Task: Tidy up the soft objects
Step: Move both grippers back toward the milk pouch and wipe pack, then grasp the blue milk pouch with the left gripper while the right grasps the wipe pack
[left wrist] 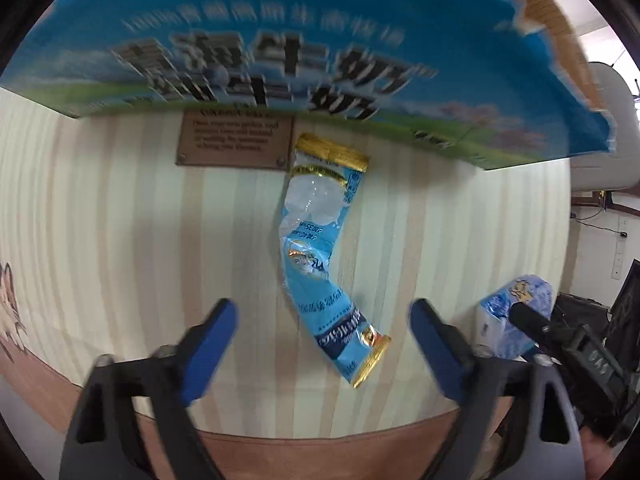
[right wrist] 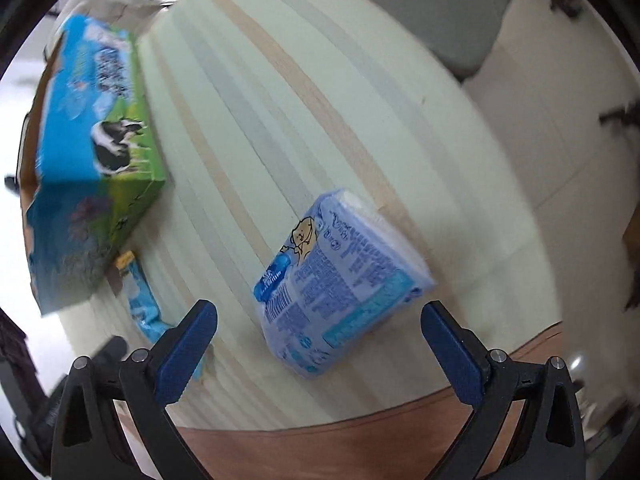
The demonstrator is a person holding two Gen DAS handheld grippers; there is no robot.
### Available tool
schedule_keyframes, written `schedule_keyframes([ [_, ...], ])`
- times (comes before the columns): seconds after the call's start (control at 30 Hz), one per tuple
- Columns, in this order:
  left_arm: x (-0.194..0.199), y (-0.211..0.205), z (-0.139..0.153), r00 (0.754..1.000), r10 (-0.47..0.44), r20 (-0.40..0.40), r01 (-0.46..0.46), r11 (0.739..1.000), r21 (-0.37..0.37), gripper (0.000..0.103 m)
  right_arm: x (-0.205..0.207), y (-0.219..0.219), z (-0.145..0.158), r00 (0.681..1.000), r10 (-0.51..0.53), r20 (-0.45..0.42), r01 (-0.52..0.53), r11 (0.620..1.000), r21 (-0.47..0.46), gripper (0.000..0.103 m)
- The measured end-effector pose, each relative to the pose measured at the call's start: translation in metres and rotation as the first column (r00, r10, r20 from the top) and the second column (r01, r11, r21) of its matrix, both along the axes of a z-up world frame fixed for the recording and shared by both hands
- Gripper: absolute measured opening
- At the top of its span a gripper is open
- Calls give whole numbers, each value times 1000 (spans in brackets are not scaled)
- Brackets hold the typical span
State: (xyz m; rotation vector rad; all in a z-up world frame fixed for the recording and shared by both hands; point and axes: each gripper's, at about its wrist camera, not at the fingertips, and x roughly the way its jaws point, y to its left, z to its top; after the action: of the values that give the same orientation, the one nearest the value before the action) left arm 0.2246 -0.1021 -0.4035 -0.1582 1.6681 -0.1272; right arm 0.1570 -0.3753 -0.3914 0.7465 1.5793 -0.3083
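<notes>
Left wrist view: left gripper (left wrist: 324, 344) with blue-padded jaws spread wide, holding nothing, poised above a striped tablecloth (left wrist: 100, 220). Between and just beyond the fingertips, a long light-blue wrapper (left wrist: 320, 256) with gold-crimped ends, lying flat on the cloth; long axis running from the near end, low and right of centre, to the far end, up toward the box, with a slight bend at mid-length. Far end close to a brown printed label (left wrist: 236, 142) on the cloth, whether touching or not cannot be told. Behind, a blue and green milk box (left wrist: 280, 40), blurred, with large dark lettering, standing on the table. At lower right, a blue tissue pack (left wrist: 516, 316), partly hidden by the black body of the other tool. Right wrist view: right gripper (right wrist: 320, 344) likewise spread wide and empty, hovering over the tissue pack (right wrist: 344, 280), which lies flat on the striped cloth (right wrist: 320, 100) between the fingertips and slightly beyond; long axis set diagonally, near end toward lower left, far end toward upper right, printed face up. At left, the milk box (right wrist: 92, 152) with a cow picture; beside its base, the wrapper (right wrist: 140, 300), partly hidden behind the left finger (right wrist: 188, 352). Well apart at upper right, a grey chair seat (right wrist: 432, 8).
</notes>
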Motion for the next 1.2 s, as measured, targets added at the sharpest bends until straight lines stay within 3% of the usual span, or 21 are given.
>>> schedule_keyframes([
  [0.1, -4, -4, -18, 999, -16, -36, 16, 1000, 23, 48, 6, 14, -9, 995, 84, -50, -89, 992, -94, 72],
  [0.13, -7, -3, -19, 999, -23, -33, 24, 999, 26, 46, 10, 21, -7, 984, 174, -34, -176, 981, -88, 64],
  [0.23, -20, 2, -13, 998, -66, 3, 65, 997, 46, 32, 11, 45, -1, 944, 328, -31, -330, 937, -116, 53],
  [0.3, -35, 13, -12, 997, -80, -9, 80, 996, 44, 26, 8, 57, 2, 911, 411, -39, -413, 902, -130, 51],
  [0.4, -58, 32, -13, 996, -85, -29, 87, 995, 54, 26, -2, 76, 2, 845, 530, -64, -534, 834, -137, 51],
  [0.5, -71, 39, -13, 992, -117, -41, 119, 992, 49, 28, -7, 90, 1, 804, 588, -87, -594, 791, -145, 51],
  [0.57, -71, 37, -10, 988, -149, -26, 151, 987, 58, 29, -8, 94, 0, 799, 595, -89, -601, 783, -159, 56],
  [0.77, -53, 27, 7, 986, -162, 27, 163, 987, -7, 59, -3, 103, -12, 799, 590, -113, -600, 792, -113, 70],
  [0.9, -41, 14, -8, 987, -157, -22, 158, 986, 49, 60, 1, 107, -20, 806, 580, -120, -591, 799, -109, 76],
  [0.97, -40, 6, -5, 984, -180, 7, 178, 980, 83, 59, 1, 114, -20, 800, 589, -114, -600, 791, -121, 76],
  [1.03, -40, -3, -4, 975, -222, 31, 216, 966, 142, 37, 2, 120, -17, 789, 605, -101, -614, 777, -142, 74],
  [1.1, -43, -11, -1, 962, -268, 52, 256, 952, 169, 27, 2, 133, -12, 764, 637, -105, -645, 743, -180, 69],
  [1.2, -49, -14, 3, 966, -254, 45, 245, 959, 144, 21, -1, 170, -8, 722, 686, -91, -687, 695, -215, 54],
])
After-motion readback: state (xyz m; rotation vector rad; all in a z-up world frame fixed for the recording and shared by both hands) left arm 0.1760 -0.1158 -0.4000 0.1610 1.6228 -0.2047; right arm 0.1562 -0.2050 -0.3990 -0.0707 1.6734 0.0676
